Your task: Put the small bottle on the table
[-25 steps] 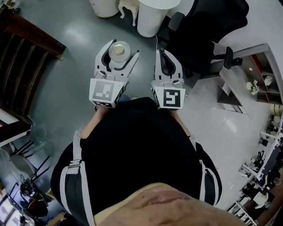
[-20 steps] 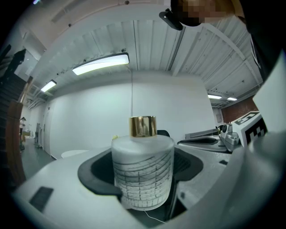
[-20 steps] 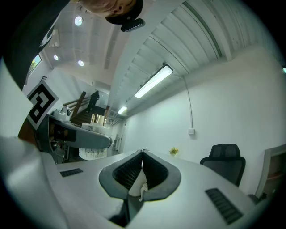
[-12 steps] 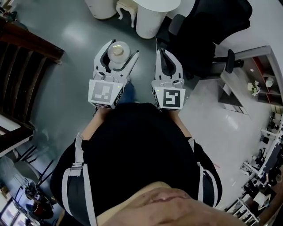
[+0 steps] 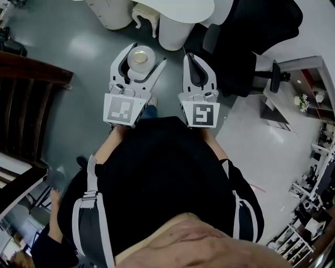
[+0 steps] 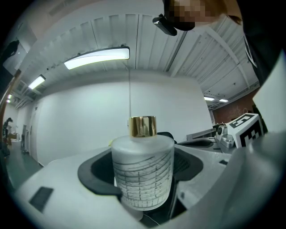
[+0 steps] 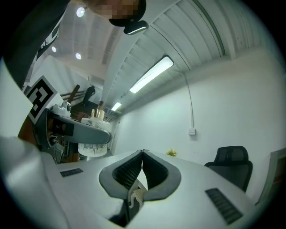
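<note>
The small bottle (image 5: 140, 58) is frosted white glass with a gold cap. It stands upright between the jaws of my left gripper (image 5: 144, 53), which is shut on its round body. In the left gripper view the bottle (image 6: 143, 176) fills the middle, with the dark pads against both its sides. In the head view my right gripper (image 5: 190, 55) is held level beside the left one, with its jaws shut and nothing in them. From the right gripper view (image 7: 142, 153) the held bottle (image 7: 94, 144) shows at the left. A round white table (image 5: 183, 8) lies just ahead of both grippers.
The table's white pedestal (image 5: 174, 32) stands ahead, with a second white drum (image 5: 108, 14) and a small white carved stool (image 5: 143, 13) to its left. A black office chair (image 5: 251, 31) is at the right, dark wooden furniture (image 5: 31, 84) at the left, and another person (image 5: 44, 246) at the lower left.
The white table, pedestal and chair have slid nearer in the head view as I moved forward. Both grippers keep their pose, the bottle still gripped. A person has come into view at lower left.
</note>
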The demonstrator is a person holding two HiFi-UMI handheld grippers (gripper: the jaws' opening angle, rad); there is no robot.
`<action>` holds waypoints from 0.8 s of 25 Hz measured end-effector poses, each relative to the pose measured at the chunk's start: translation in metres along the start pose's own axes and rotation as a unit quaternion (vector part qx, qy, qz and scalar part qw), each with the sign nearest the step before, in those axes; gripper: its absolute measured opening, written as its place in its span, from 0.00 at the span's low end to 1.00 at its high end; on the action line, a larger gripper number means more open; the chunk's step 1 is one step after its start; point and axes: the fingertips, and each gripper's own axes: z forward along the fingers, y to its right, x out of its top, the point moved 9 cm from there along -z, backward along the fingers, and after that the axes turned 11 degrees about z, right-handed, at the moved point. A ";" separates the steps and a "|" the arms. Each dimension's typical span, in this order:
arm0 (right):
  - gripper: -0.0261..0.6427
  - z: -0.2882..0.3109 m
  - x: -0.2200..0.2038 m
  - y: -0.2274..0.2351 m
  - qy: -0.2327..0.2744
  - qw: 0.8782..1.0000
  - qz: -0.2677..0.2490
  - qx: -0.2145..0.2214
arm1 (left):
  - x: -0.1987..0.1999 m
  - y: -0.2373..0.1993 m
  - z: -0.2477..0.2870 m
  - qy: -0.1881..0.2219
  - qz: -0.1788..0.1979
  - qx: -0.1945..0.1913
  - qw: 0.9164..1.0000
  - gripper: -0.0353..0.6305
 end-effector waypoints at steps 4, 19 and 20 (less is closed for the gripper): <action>0.07 0.034 -0.003 0.003 0.027 0.999 0.009 -0.024 | -0.012 -0.029 0.026 -0.005 -0.003 -0.019 1.000 0.56; 0.07 0.088 -0.005 0.001 0.017 0.997 0.007 -0.072 | -0.032 -0.080 0.081 0.004 -0.026 -0.077 0.997 0.56; 0.07 0.091 -0.004 0.001 0.012 0.997 0.007 -0.072 | -0.033 -0.082 0.083 0.003 -0.027 -0.079 0.997 0.56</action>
